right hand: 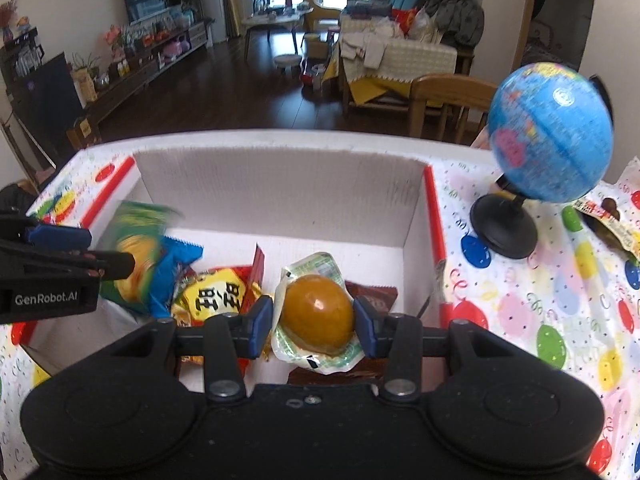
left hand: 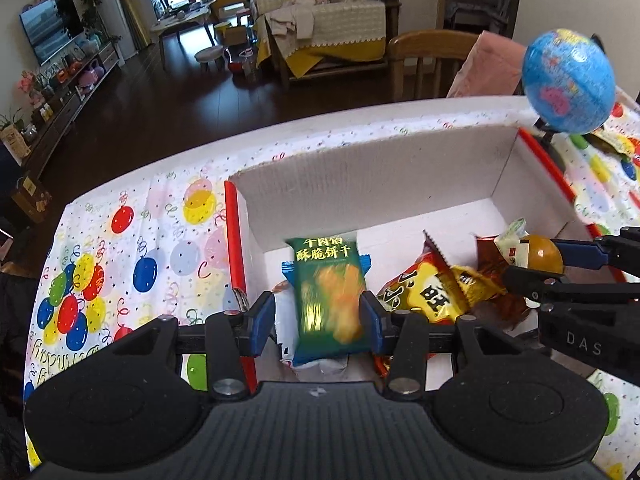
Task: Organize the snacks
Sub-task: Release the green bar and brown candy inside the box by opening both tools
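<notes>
Now the left gripper's fingers (left hand: 264,316) are pinching a green biscuit packet (left hand: 330,296) and the right gripper's fingers (right hand: 262,326) a sealed brown egg (right hand: 316,316), both hanging over the snack-filled cardboard box (right hand: 280,188) on the desk (right hand: 540,300), so letting go inside comes next.

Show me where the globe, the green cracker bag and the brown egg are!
Globe (right hand: 550,132), right wrist view, on the blue ball.
Green cracker bag (left hand: 330,292), left wrist view, middle of its front.
Brown egg (right hand: 316,312), right wrist view, on its shiny top.
</notes>
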### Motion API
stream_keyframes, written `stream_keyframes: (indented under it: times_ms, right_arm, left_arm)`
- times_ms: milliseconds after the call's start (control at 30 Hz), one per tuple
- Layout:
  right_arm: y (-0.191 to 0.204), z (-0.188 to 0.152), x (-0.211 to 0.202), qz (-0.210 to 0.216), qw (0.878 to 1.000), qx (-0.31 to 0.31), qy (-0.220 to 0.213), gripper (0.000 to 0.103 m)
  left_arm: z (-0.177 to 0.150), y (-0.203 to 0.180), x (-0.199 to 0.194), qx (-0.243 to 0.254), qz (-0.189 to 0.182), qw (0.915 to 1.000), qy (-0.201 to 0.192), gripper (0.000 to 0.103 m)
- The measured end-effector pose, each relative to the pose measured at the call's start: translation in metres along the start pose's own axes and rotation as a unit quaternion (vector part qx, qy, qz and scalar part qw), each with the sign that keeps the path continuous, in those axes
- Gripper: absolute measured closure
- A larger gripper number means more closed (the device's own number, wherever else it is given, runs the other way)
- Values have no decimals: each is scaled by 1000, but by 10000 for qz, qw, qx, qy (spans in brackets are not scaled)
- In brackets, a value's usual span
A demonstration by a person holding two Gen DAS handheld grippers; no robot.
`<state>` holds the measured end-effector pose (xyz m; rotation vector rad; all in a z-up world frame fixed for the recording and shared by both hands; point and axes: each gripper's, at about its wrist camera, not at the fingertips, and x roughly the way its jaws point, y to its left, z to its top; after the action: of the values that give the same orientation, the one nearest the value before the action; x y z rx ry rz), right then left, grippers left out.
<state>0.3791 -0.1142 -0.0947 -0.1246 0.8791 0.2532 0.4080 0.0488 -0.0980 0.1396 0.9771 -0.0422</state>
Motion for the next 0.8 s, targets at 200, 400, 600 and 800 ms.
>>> stream_keyframes:
  times_ms: [200,400,600,800]
  right_arm:
    - [3,-5,9,33,9998,-57,205,60]
    - [4,-6,6,78,9998,-22,207,58]
    - [4,-5,-10,150,9998,-63,75,53]
    - [3,-7,-36,126,9999,-25,-92,50]
  left_arm:
    - [-3,2,8,-49,16,9999,123,58]
    - [-7,0,5,-78,-32,9998,166,58]
    - [-10,4,-10,-188,-168,9996,146,57]
    - [-14,3,-35,-270,-357,9990,54,54]
